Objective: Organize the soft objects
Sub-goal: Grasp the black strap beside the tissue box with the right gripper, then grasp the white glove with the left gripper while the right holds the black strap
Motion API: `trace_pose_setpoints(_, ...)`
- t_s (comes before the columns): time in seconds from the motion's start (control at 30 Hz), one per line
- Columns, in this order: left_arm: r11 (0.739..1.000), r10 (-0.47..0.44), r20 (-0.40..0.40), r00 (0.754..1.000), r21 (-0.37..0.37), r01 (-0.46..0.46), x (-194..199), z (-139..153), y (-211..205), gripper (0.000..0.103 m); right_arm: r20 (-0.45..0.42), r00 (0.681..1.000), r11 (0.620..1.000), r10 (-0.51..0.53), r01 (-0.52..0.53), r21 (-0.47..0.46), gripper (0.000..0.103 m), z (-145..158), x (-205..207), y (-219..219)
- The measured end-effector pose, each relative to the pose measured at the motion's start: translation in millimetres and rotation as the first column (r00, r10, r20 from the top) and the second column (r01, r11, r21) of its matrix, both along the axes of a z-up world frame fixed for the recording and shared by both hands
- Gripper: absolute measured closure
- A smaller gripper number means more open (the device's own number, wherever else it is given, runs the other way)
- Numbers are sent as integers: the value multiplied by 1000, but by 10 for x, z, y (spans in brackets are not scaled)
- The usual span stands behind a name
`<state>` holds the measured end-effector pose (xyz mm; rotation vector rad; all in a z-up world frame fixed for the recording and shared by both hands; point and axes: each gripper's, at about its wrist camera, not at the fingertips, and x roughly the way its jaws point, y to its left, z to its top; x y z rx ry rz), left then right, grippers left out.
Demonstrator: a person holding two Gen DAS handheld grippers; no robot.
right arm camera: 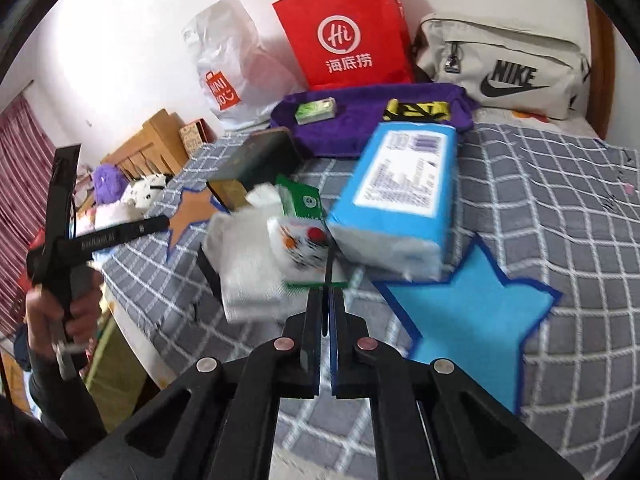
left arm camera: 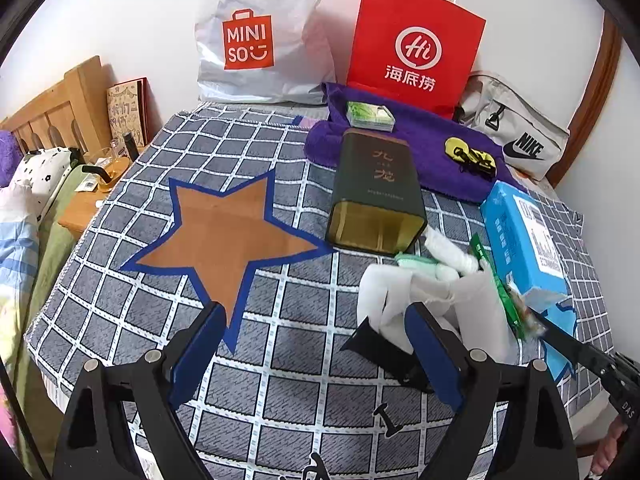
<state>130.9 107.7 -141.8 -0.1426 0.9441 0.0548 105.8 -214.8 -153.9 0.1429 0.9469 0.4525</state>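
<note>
My left gripper (left arm camera: 316,320) is open and empty above the checked bedspread, just left of a white sock (left arm camera: 394,292). My right gripper (right arm camera: 329,276) is shut on a green-and-white snack packet (right arm camera: 304,240); its tip with the packet (left arm camera: 510,304) also shows in the left wrist view. The white sock (right arm camera: 248,264) lies left of the packet. A blue tissue pack (right arm camera: 400,188) lies to its right, also in the left wrist view (left arm camera: 524,236). A dark green tin (left arm camera: 376,192) lies on its side, open end toward me.
A brown star patch (left arm camera: 224,236) and a blue star patch (right arm camera: 472,316) mark the spread. A purple towel (left arm camera: 432,148) at the back holds a green card pack (left arm camera: 370,116) and a yellow-black item (left arm camera: 470,158). Behind stand a Miniso bag (left arm camera: 256,36), red bag (left arm camera: 412,48) and Nike bag (left arm camera: 516,136).
</note>
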Motion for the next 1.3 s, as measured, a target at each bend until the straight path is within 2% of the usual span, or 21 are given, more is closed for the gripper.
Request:
trace_pose_setpoints(0.2, 1000, -11, -60, 998, 4, 12, 22, -206, -77, 13, -56, 998, 999, -22, 20, -50, 99, -288, -122, -249)
trace_pose_setpoints(0.33, 1000, -21, -109, 994, -11, 20, 36, -338, -160, 13, -86, 996, 998, -17, 12, -64, 89, -490, -121, -285)
trace_pose_setpoints(0.5, 995, -33, -143, 989, -97, 19, 82, -469, -178, 13, -48, 999, 997, 9, -13, -72, 53, -494, -130, -236)
trace_pose_setpoints(0.67, 996, -35, -97, 995, -79, 27, 139, -418, -219, 13, 14, 1000, 995, 26, -25, -98, 44, -420, -58, -154)
trace_pose_setpoints(0.77, 997, -57, -66, 996, -48, 54, 181, -345, -290, 13, 45, 999, 989, 23, -16, -146, 44, -407, 43, -129)
trace_pose_setpoints(0.9, 996, -94, -50, 994, -12, 93, 264, -316, -401, 13, 18, 998, 990, 53, -50, -134, 44, -500, 189, -79)
trace_pose_setpoints(1.03, 992, -113, -52, 992, 53, 116, 343, -346, -504, 13, 5, 997, 980, 75, -73, -185, 44, -612, 274, 25)
trace_pose_setpoints(1.13, 989, -127, -59, 990, 66, 131, 412, -380, -537, 21, 18, 997, 973, 80, -75, -218, 47, -644, 288, 67)
trace_pose_setpoints(1.17, 989, -133, -60, 989, 61, 137, 434, -392, -542, 23, 23, 997, 971, 79, -72, -227, 52, -639, 295, 64)
trace_pose_setpoints(1.23, 988, -144, -61, 988, 49, 147, 466, -410, -550, 36, 20, 997, 973, 78, -71, -222, 64, -635, 307, 51)
trace_pose_setpoints(1.27, 988, -149, -60, 987, 43, 151, 471, -417, -554, 41, 18, 997, 975, 78, -72, -211, 75, -626, 308, 42)
trace_pose_setpoints(1.3, 987, -157, -61, 986, 33, 159, 480, -423, -557, 50, 14, 996, 977, 85, -81, -198, 90, -618, 310, 37)
